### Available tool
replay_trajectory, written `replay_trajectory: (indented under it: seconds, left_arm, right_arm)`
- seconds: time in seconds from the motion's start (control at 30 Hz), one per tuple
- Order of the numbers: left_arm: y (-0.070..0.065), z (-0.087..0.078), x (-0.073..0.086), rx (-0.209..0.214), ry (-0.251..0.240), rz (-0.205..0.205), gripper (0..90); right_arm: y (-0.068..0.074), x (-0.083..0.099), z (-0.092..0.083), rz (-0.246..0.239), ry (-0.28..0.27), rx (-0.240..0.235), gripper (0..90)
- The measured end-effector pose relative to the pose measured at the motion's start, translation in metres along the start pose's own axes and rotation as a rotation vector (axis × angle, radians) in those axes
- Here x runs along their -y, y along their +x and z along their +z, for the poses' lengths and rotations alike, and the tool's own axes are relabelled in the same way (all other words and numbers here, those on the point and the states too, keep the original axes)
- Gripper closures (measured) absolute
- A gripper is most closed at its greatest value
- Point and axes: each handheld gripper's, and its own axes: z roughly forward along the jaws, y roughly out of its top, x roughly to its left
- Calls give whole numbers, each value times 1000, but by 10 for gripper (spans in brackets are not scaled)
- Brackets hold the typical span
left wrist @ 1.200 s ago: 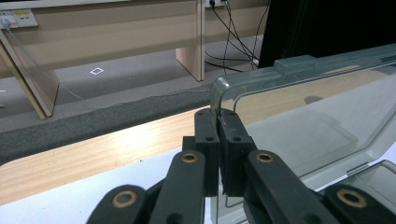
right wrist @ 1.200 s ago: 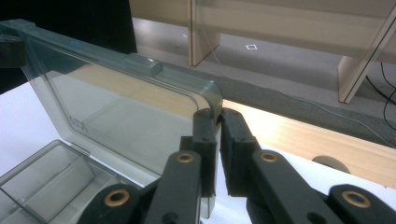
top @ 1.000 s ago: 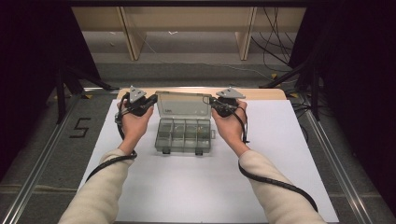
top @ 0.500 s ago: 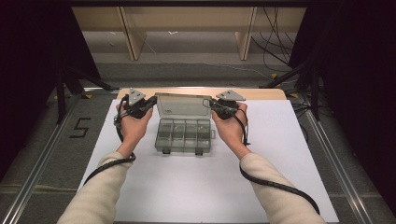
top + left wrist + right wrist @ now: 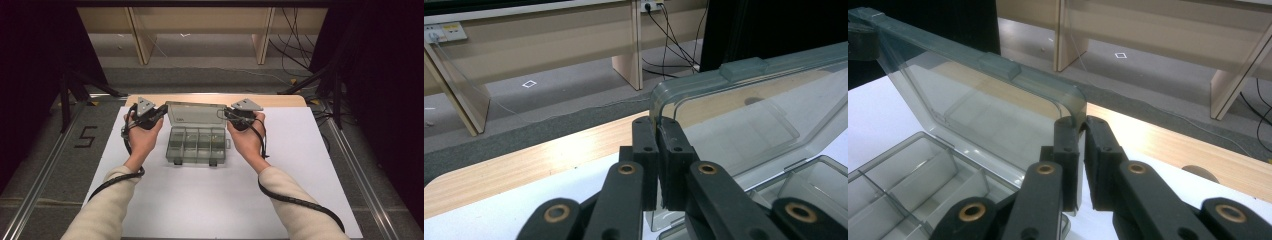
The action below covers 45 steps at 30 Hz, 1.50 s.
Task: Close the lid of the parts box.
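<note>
A clear plastic compartment box [image 5: 196, 146] sits on the white sheet with its lid [image 5: 195, 115] standing open at the back. My left gripper [image 5: 164, 109] is shut on the lid's left edge; in the left gripper view its pads [image 5: 658, 125] pinch the lid's rounded upper corner [image 5: 744, 115]. My right gripper [image 5: 226, 113] is shut on the lid's right edge, and the right gripper view has its tips [image 5: 1082, 124] clamped on the other upper corner of the lid [image 5: 983, 95]. The compartments [image 5: 908, 170] look empty.
A white sheet [image 5: 210, 200] covers the table, with a strip of bare wood [image 5: 280, 100] along the far edge. Metal rails [image 5: 360, 180] run down both sides. Beyond the table are wooden bench legs [image 5: 264, 35] and floor cables [image 5: 295, 30].
</note>
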Motion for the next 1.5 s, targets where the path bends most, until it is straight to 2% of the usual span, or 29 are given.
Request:
replay_trajectory:
  seconds: [0.07, 0.1, 0.17, 0.83, 1.5]
  left_arm:
    - [-2, -1, 1, 1, 0, -9, 870]
    - [-2, -1, 1, -2, 1, -6, 870]
    - [-2, -2, 2, -1, -4, -6, 869]
    - [-6, -10, 7, -1, -9, 27, 866]
    - [-8, -15, 12, 1, -17, 37, 866]
  right_arm:
    - [1, 1, -1, 6, 7, -13, 850]
    - [1, 1, -1, -5, -7, -4, 850]
    - [2, 2, -2, -2, 1, -3, 850]
    - [4, 7, -9, -28, -4, -10, 847]
    - [8, 12, -14, -41, -5, -16, 845]
